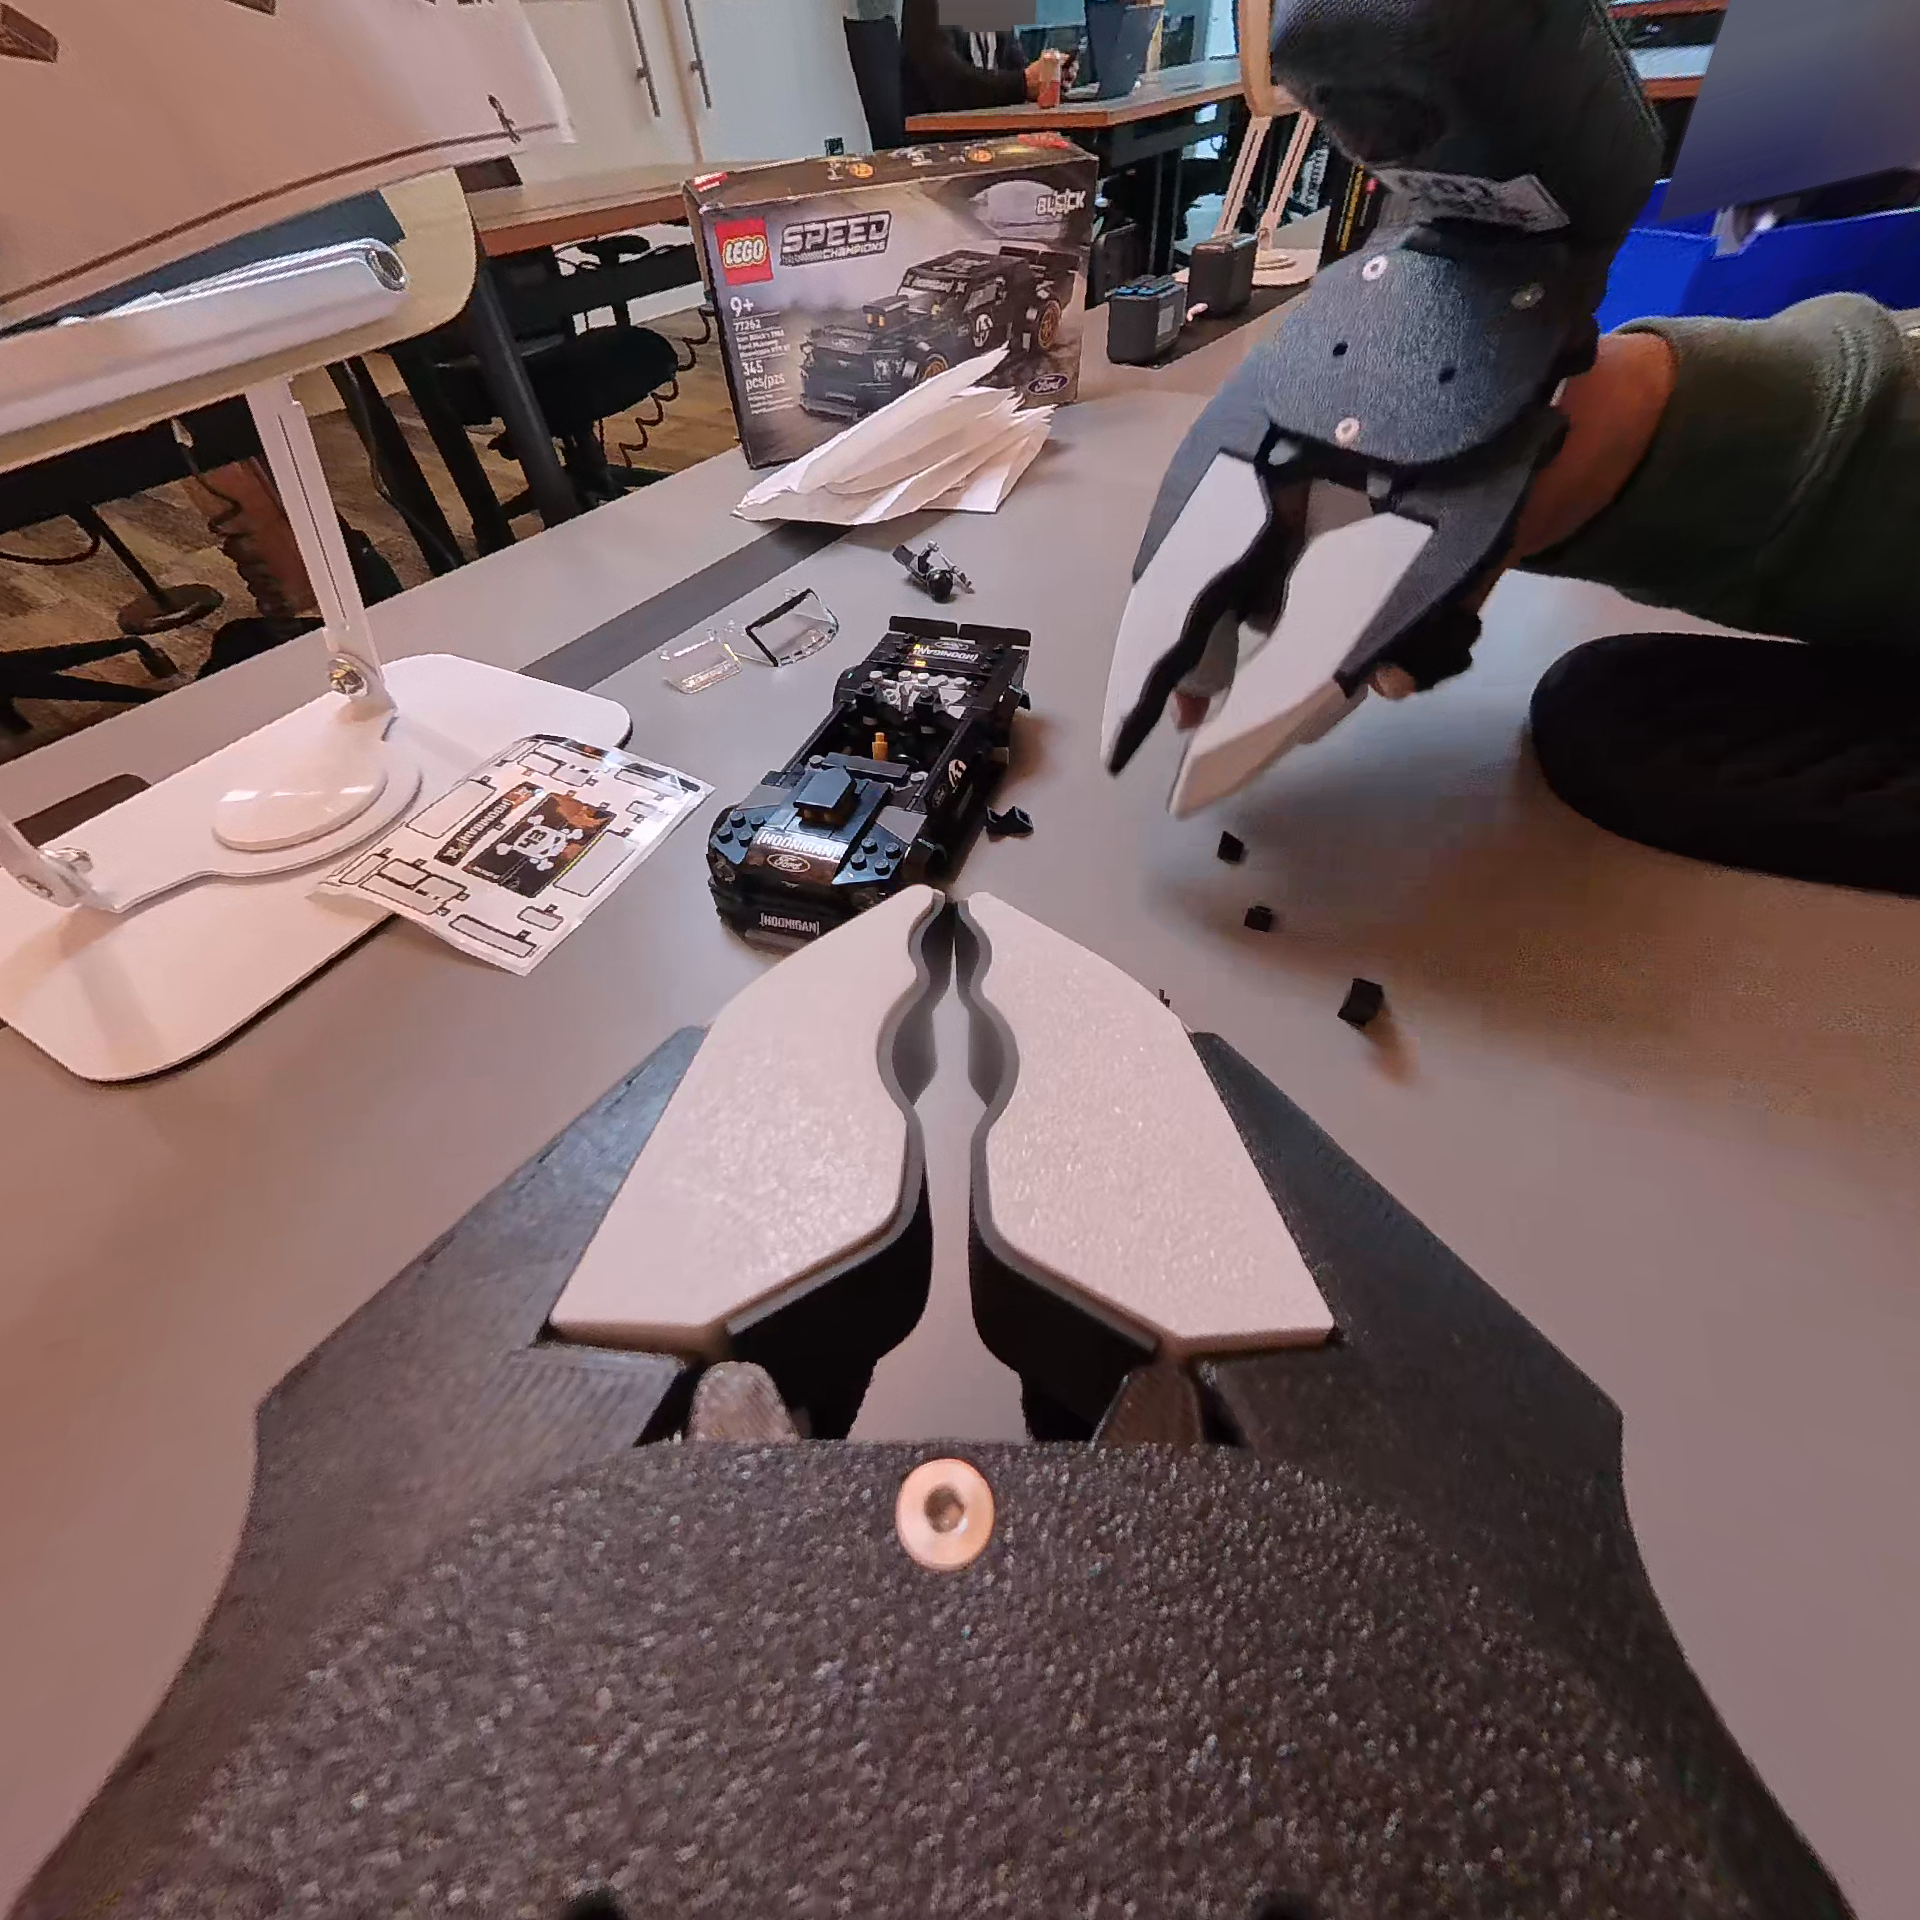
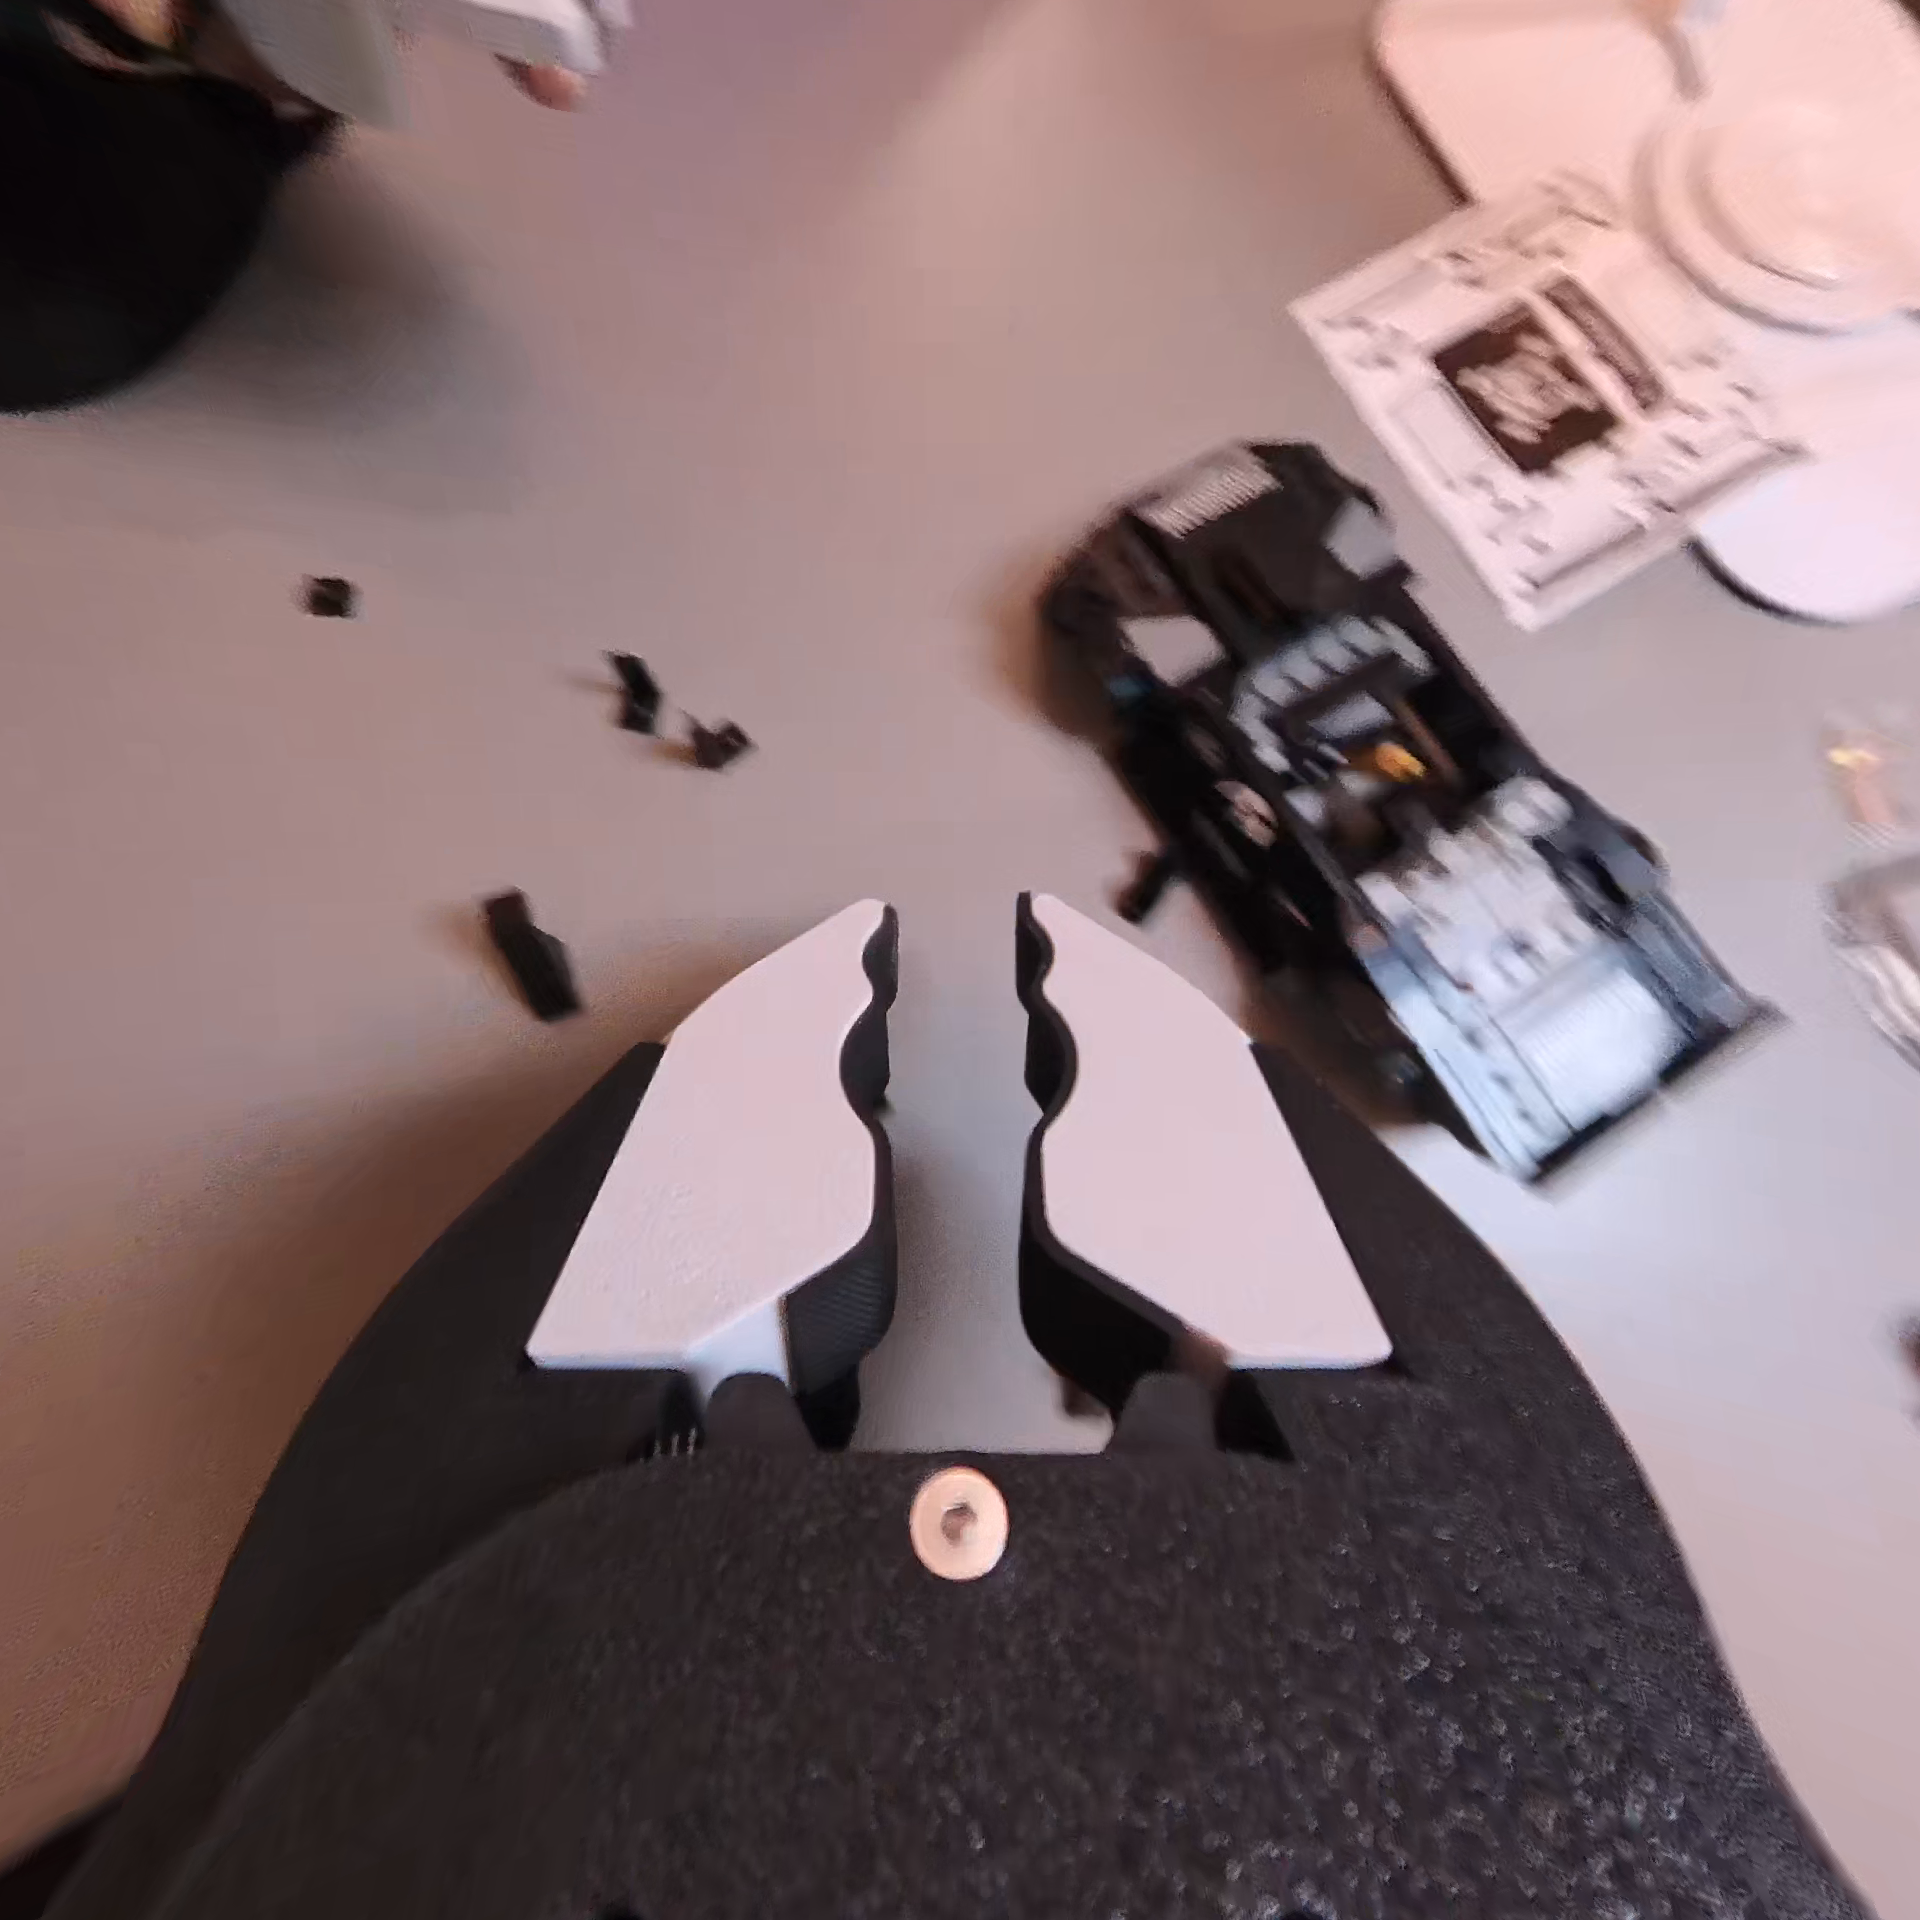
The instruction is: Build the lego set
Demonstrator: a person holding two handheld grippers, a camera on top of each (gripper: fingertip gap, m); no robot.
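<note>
Left hand-held gripper (image 1: 951,906): nearest the left wrist camera, low over the grey table (image 1: 1558,1143). Its fingertips are pressed together with nothing between them. The tips sit just short of the nose of the car (image 1: 868,774).

Car: a black, partly built lego model, resting flat on the table, roof off, interior exposed. A small black piece (image 1: 1008,823) lies just beside its right flank.

Right hand-held gripper (image 1: 1148,784): raised above the table, right of the car, tips pointing down. In its own view the gripper (image 2: 956,914) shows a clear gap between the fingers and carries nothing.

Loose parts: three small black bricks (image 1: 1259,918) lie in a line on the table below the right gripper.

Other items:
- Sticker sheet (image 1: 520,847), left of the car, partly overlapping the white stand base (image 1: 260,831).
- Clear windscreen piece (image 1: 792,636) beyond the car.
- White paper bags (image 1: 914,457) in front of the set box (image 1: 894,281), at the far table edge.
</note>
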